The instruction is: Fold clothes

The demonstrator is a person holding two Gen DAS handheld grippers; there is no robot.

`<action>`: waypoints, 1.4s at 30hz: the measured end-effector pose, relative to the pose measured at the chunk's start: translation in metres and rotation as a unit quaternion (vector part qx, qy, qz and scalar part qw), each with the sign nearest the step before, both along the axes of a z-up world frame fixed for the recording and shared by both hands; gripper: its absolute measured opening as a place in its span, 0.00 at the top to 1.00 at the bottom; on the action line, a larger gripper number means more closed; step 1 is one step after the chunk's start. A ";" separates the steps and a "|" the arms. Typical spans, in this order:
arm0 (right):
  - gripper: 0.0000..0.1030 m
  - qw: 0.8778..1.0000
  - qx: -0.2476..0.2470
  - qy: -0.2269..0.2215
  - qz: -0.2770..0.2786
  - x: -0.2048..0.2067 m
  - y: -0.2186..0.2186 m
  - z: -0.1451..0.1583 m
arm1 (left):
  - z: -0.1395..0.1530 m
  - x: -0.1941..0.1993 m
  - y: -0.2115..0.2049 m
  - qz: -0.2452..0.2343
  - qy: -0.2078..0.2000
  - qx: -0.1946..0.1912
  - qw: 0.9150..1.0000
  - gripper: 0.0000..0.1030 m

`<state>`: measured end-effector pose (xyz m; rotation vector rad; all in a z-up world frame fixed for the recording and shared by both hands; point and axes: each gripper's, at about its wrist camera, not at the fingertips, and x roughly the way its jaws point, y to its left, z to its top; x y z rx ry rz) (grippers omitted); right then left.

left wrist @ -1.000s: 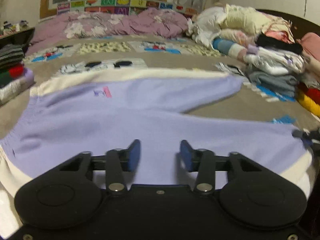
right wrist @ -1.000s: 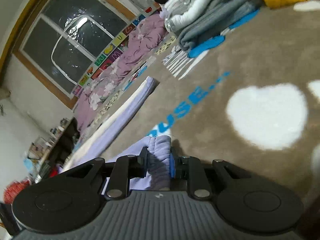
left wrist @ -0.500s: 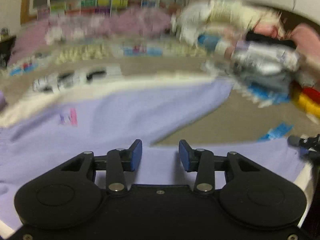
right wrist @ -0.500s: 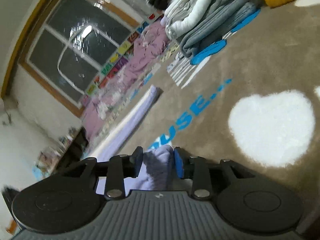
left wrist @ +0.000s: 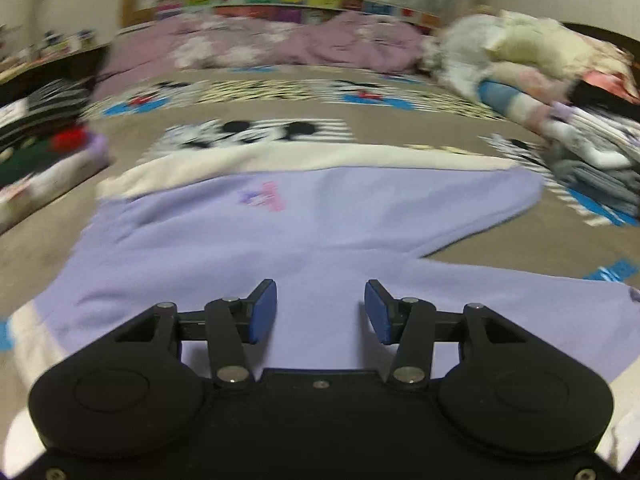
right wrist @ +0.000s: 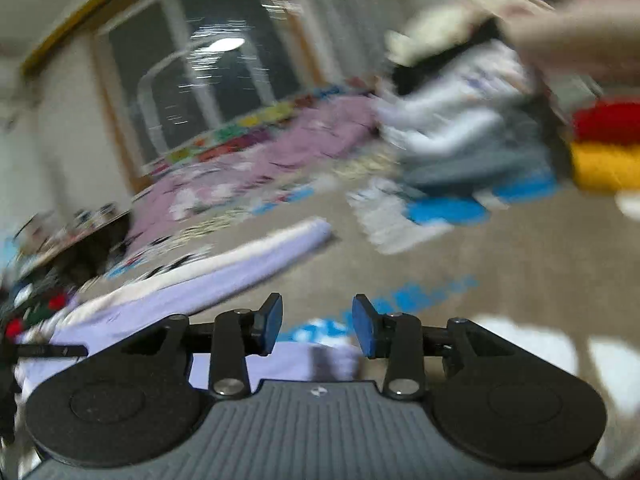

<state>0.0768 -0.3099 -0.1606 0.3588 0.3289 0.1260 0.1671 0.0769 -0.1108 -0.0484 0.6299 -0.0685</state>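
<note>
Both wrist views sit low over the lilac garment [left wrist: 320, 232] [right wrist: 224, 280] — facing the window [right wrist: 208, 72].

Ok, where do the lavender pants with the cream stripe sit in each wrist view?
Left wrist: lavender pants fill the centre, spread flat beyond the open left hand-held gripper.
Right wrist: lower left, one leg running diagonally to mid-frame.
Shared landmark: the purple floral quilt under the window.
</note>
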 end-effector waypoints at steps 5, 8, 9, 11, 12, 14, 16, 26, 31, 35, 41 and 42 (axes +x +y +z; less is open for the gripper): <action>0.67 0.991 -0.091 0.089 0.047 0.016 0.028 -0.017 | -0.009 0.006 0.040 0.050 0.038 -0.071 0.996 0.46; 0.65 0.994 -0.070 0.077 0.040 0.013 0.023 0.000 | 0.007 -0.003 0.056 0.062 0.000 -0.110 0.992 0.46; 0.64 0.995 -0.066 0.070 0.038 0.012 0.022 0.005 | 0.009 -0.005 0.059 0.071 -0.009 -0.102 0.992 0.46; 0.63 0.996 -0.061 0.057 0.034 0.012 0.020 0.014 | 0.011 -0.004 0.065 0.085 -0.014 -0.087 0.992 0.47; 0.63 0.996 -0.065 0.055 0.035 0.013 0.021 0.018 | 0.012 -0.004 0.070 0.089 -0.016 -0.087 0.992 0.47; 0.63 0.995 -0.072 0.049 0.042 0.020 0.026 0.024 | 0.015 -0.003 0.077 0.096 -0.023 -0.084 0.992 0.48; 0.63 0.994 -0.080 0.043 0.053 0.027 0.031 0.034 | 0.022 -0.002 0.083 0.092 -0.034 -0.072 0.993 0.49; 0.56 0.987 -0.065 0.050 0.136 0.121 0.060 0.079 | 0.049 0.052 0.104 0.052 -0.045 -0.040 0.997 0.66; 0.56 0.982 -0.078 0.073 0.158 0.190 0.069 0.086 | 0.036 0.097 0.095 0.003 -0.008 0.019 1.000 0.66; 0.56 0.976 -0.117 0.091 0.160 0.236 0.069 0.073 | 0.016 0.135 0.110 0.016 0.048 0.018 0.999 0.66; 0.56 0.964 -0.165 0.160 0.130 0.285 0.057 0.022 | -0.006 0.154 0.154 0.069 0.091 -0.086 0.990 0.75; 0.55 0.964 -0.162 0.164 0.132 0.286 0.053 0.017 | -0.006 0.153 0.156 0.070 0.091 -0.094 0.989 0.75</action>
